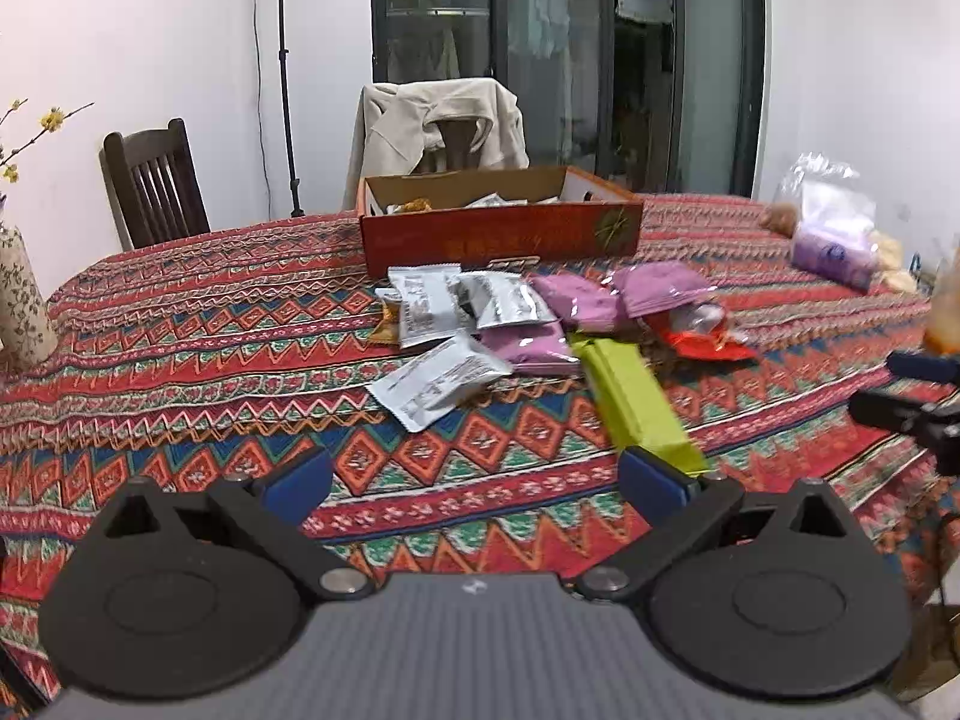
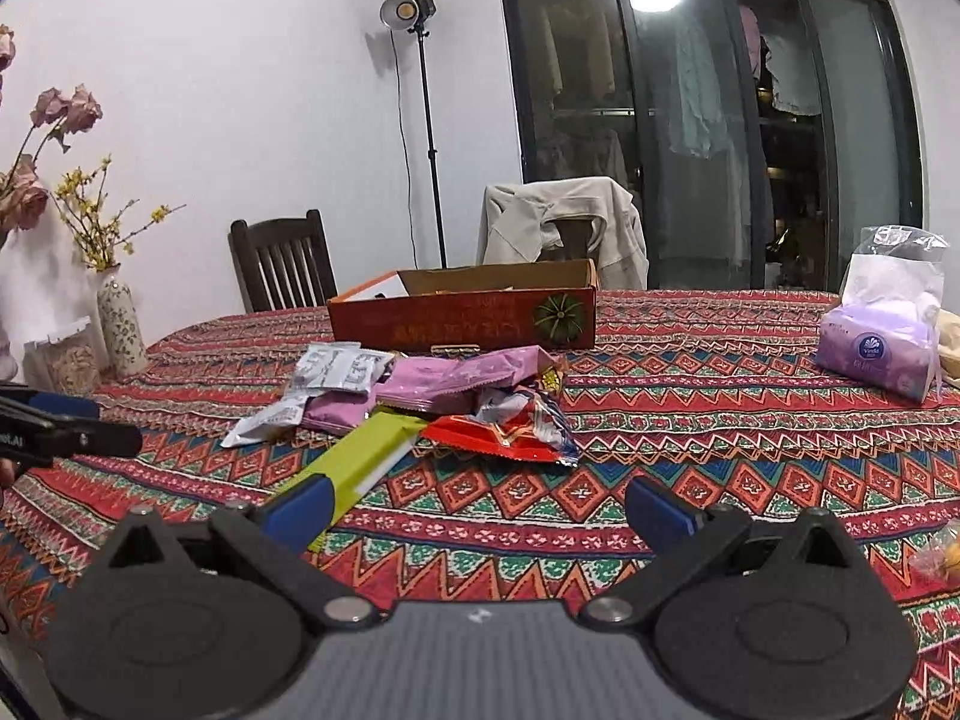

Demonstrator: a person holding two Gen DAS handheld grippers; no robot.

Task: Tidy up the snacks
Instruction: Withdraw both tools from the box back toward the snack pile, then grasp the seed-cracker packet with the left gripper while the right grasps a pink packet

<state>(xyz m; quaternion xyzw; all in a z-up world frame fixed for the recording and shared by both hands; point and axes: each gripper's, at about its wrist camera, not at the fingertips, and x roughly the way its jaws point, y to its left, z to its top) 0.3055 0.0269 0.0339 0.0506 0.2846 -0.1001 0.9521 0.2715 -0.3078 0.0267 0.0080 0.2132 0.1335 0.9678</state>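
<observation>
Your left tongs (image 1: 474,483) are spread wide and empty, low in the frame over the patterned table (image 1: 180,348). The green packet (image 1: 636,402) lies just ahead of their right finger, pointing up toward the snack pile (image 1: 510,318) at centre: silver, purple and red packets heaped together. Behind the pile, upper centre, sits the red box (image 1: 501,234), open on top with a few packets already inside. Your right tongs (image 2: 477,513) are wide too, holding nothing, with the green packet (image 2: 360,462) beside their left finger. A tissue pack (image 2: 876,348) rests at the far right, a vase (image 2: 120,324) at the left edge.
</observation>
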